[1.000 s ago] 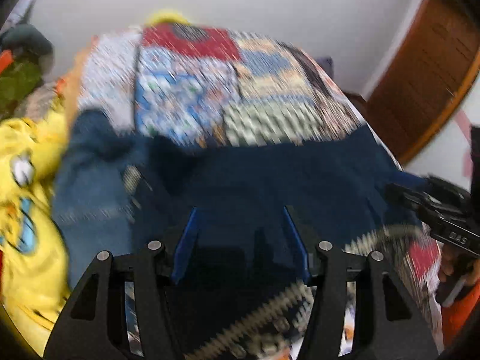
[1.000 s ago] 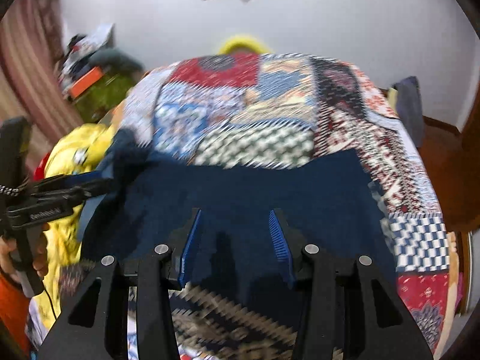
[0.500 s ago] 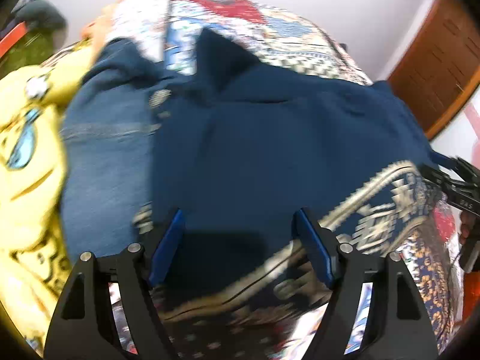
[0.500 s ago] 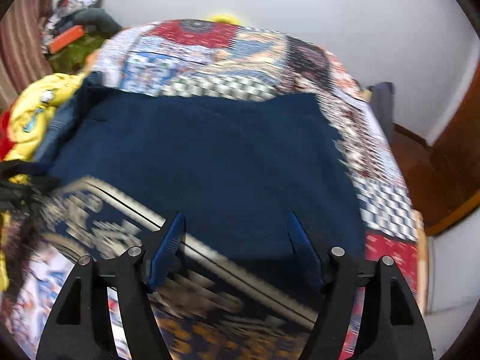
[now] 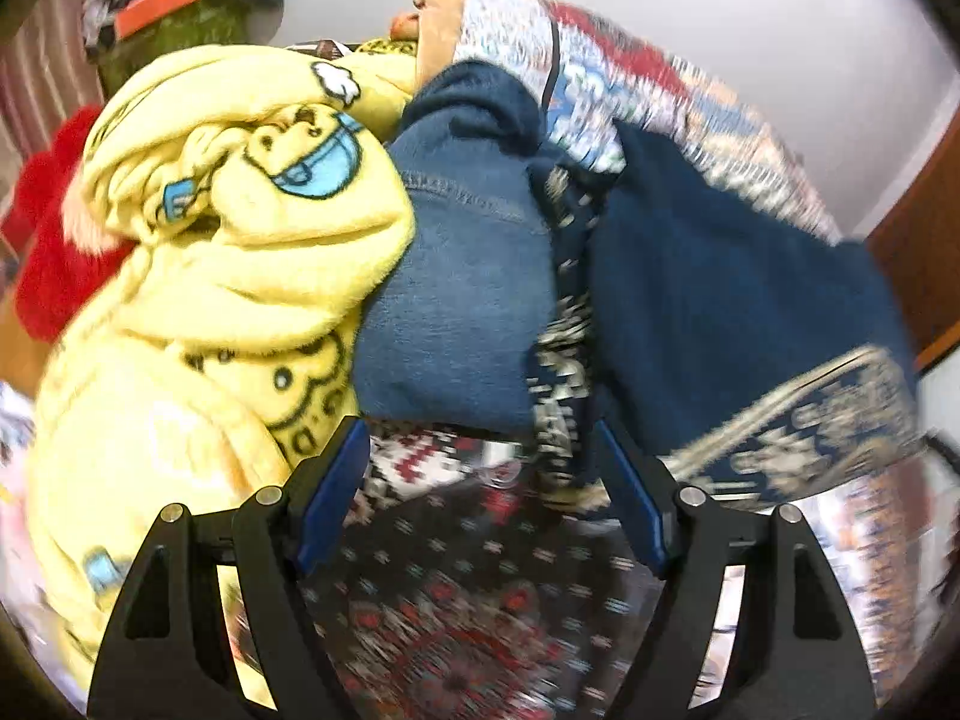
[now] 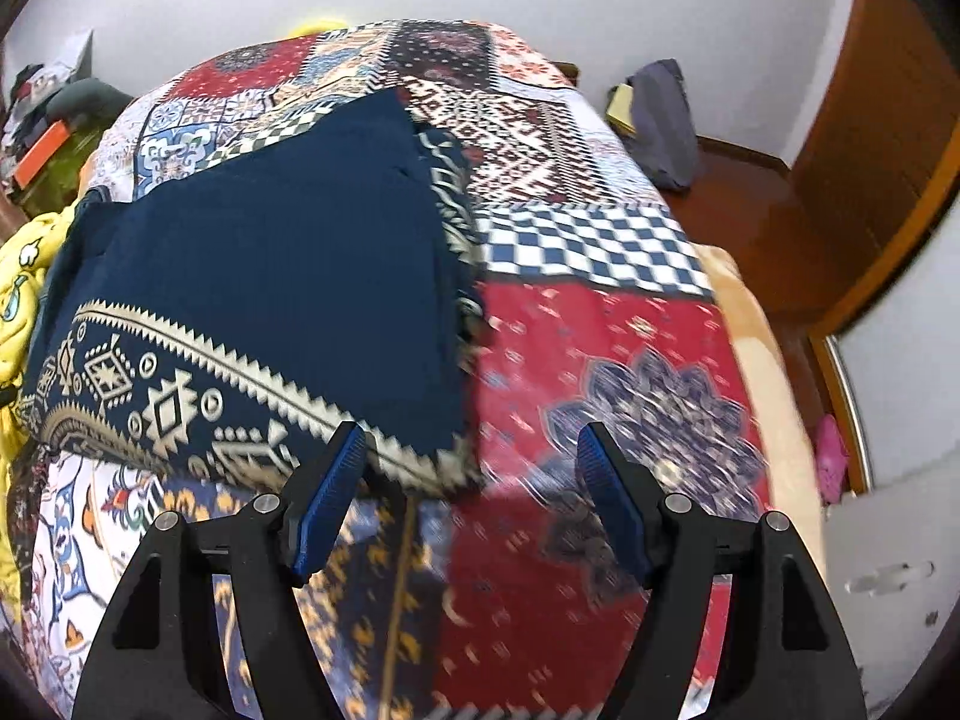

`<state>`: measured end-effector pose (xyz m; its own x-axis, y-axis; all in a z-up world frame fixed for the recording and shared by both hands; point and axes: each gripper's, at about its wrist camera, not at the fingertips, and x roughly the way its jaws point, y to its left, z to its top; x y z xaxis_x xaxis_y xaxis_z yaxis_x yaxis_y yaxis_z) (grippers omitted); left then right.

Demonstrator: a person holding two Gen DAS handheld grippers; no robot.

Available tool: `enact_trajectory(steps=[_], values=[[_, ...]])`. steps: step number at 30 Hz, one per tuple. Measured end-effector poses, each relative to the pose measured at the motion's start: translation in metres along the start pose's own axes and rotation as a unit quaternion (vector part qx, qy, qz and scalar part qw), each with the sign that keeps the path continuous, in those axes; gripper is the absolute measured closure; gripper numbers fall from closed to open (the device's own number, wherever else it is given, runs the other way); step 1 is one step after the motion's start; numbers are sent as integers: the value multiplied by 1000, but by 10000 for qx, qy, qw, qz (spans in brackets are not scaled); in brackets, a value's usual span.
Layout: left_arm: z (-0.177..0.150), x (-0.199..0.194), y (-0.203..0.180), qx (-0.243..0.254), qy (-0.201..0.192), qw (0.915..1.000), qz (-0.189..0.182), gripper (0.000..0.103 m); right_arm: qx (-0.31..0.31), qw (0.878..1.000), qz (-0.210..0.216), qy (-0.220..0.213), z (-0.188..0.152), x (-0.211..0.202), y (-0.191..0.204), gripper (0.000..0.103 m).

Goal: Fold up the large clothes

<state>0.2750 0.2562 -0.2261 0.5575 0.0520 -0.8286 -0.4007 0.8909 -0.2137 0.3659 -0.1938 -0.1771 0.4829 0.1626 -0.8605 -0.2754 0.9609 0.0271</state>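
Observation:
A folded navy cloth with a cream patterned border (image 6: 258, 276) lies on the patchwork bedspread (image 6: 600, 360). It also shows in the left wrist view (image 5: 738, 300), at the right. My right gripper (image 6: 471, 450) is open and empty, just off the cloth's near right corner. My left gripper (image 5: 480, 450) is open and empty, at the cloth's near left edge, in front of folded blue jeans (image 5: 456, 300).
A crumpled yellow cartoon blanket (image 5: 228, 276) lies left of the jeans, with a red fluffy item (image 5: 48, 252) behind it. A grey garment (image 6: 660, 120) sits on the floor by the far right bed corner. A wooden door (image 6: 888, 138) stands at the right.
Both grippers have drawn back and apart from over the navy cloth to its near corners. The left view has swung left onto the jeans and yellow blanket.

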Motion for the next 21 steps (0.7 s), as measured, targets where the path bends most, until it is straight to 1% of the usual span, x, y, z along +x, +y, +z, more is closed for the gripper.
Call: enact_trajectory(steps=[2,4,6,7,8,9,10,12,14,18,19,20,21], values=[[-5,-13,-3,-218,-48,9989,-423,27,-11,10000,10,-93,-2,-11,-1,33],[-10,-20,-10,-444,-57,9949,-906,27,-20,9998,33,-203,-7,-21,-2,33],[-15,-18,-17,-733,73,9859,-1500,27,-58,9996,83,-269,-7,-28,3,33],[-15,-15,-18,-845,163,9814,-1715,27,-87,9995,99,-295,-7,-30,6,33],[-20,-8,-21,-1016,306,9738,-2013,27,-119,9994,109,-320,-7,-33,8,33],[-25,-1,-24,-1161,449,9669,-2226,27,-158,9992,121,-346,-7,-34,11,33],[-30,3,-26,-1269,548,9619,-2359,27,-200,9990,137,-368,-7,-36,14,33],[-39,13,-30,-1444,684,9557,-2473,27,-272,9987,178,-392,-8,-38,19,33],[-48,26,-31,-1755,767,9449,-2655,27,-310,9984,219,-409,-9,-39,23,33],[-49,43,-31,-2210,570,9269,-2980,29,-359,9981,350,-368,-9,-34,32,33],[-46,48,-32,-2301,497,9226,-3055,34,-378,9980,381,-339,-9,-32,34,33],[-42,51,-33,-2308,425,9252,-2982,39,-388,9979,404,-315,-9,-30,35,33],[-35,57,-35,-2268,354,9306,-2850,41,-392,9979,413,-301,-9,-29,37,33]])
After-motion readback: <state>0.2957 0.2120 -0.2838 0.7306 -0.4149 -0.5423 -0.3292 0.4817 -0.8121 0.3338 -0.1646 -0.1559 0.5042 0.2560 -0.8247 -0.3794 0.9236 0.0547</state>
